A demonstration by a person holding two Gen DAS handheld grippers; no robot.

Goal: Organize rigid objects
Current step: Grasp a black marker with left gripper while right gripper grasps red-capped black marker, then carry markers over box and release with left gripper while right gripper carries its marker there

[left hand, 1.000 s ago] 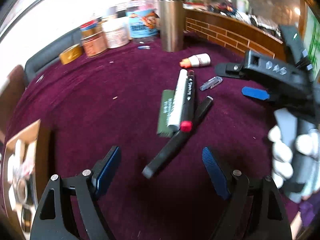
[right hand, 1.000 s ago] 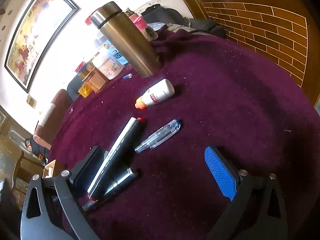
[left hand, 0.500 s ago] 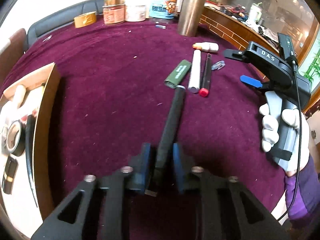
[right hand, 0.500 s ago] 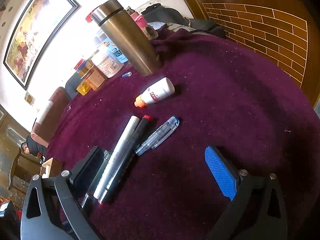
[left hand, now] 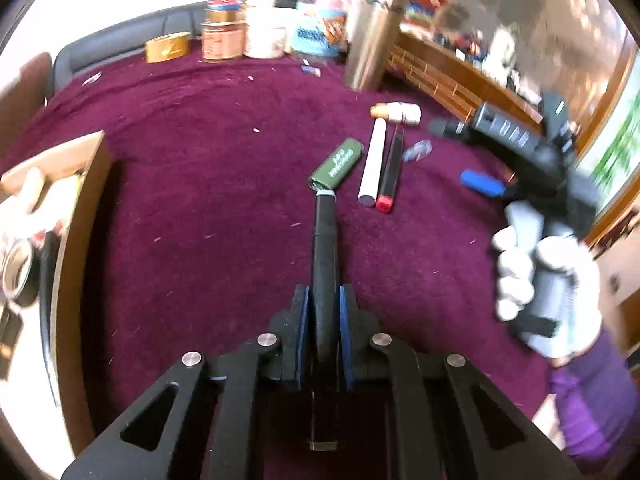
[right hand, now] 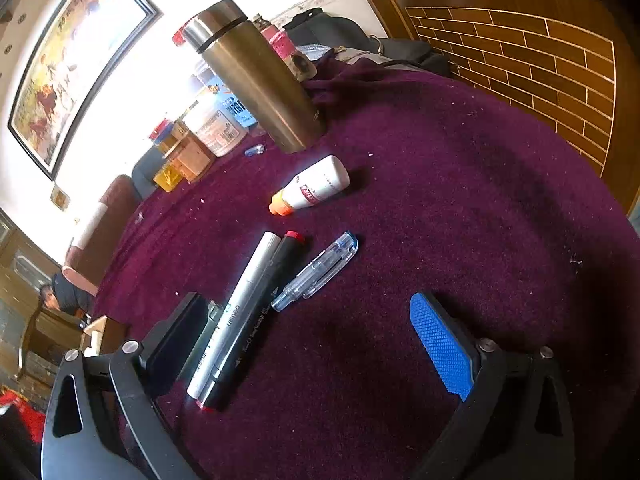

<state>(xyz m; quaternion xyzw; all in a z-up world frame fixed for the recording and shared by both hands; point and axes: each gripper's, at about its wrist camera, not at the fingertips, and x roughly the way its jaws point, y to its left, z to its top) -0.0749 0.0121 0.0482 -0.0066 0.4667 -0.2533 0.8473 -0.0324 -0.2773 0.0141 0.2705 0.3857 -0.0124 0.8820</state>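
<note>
Left wrist view: my left tool [left hand: 323, 316] is clamped on the black marker [left hand: 325, 248], its blue pads [left hand: 345, 320] pressing the barrel on both sides near the rear third. The jaws have just been closing, with the marker between them. The marker projects forward along the tool axis; its grey-banded tip sits just short of the green tube [left hand: 337, 165] on the desk [left hand: 192, 200]. I cannot tell whether the tip clears the cloth.

Handling judgement: the marker is a light, stiff, smooth plastic cylinder. A grip this far aft leaves a long free end, so it may pivot or slide between the pads under a quick swing. A hold nearer mid-barrel would balance better. Crushing is unlikely.

The open wooden box [left hand: 76, 216] at the left edge already contains small items and looks like the probable destination.

Right wrist view: my right tool [right hand: 304, 344] stands wide open and holds nothing. Between and ahead of its jaws lie the silver marker [right hand: 236, 316], the red-capped marker [right hand: 260, 316], the clear pen [right hand: 316, 270] and the white bottle [right hand: 316, 188].
</note>
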